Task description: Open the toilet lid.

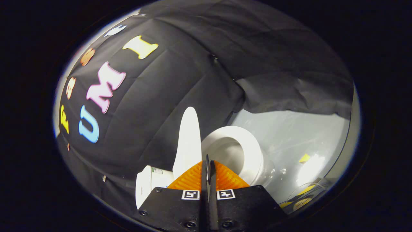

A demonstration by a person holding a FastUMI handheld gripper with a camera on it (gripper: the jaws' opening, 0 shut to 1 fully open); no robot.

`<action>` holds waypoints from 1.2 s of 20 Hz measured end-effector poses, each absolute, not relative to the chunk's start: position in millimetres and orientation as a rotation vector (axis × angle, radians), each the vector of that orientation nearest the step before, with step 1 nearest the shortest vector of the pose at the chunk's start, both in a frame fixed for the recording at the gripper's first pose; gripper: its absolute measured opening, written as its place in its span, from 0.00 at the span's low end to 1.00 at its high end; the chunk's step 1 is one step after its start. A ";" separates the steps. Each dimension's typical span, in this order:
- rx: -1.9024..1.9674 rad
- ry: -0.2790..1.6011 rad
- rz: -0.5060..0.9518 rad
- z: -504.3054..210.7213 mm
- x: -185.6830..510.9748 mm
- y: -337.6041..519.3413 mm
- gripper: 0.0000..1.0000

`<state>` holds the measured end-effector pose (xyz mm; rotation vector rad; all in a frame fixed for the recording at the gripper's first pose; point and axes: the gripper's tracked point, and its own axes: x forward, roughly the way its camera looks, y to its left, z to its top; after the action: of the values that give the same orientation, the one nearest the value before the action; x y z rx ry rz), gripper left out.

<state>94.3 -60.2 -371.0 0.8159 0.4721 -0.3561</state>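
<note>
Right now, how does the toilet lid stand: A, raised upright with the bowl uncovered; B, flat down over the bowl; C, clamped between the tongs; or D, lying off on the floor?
A: the toilet lid stands upright beyond the tongs, with the open bowl uncovered beside it, and the tongs are shut on nothing.
</note>
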 end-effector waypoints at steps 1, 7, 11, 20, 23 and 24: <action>0.761 0.452 -0.332 -353.4 98.7 -47.2 0.05; 0.552 0.391 -0.271 -287.5 113.2 24.1 0.05; 0.401 0.387 -0.256 -265.2 120.9 59.5 0.05; 0.042 0.338 -0.170 -226.9 139.3 171.4 0.05; -0.064 0.322 -0.149 -219.8 145.1 204.4 0.05; -0.094 0.318 -0.143 -219.0 146.2 215.1 0.05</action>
<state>146.2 215.1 -219.0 -0.0943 0.3181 -0.1426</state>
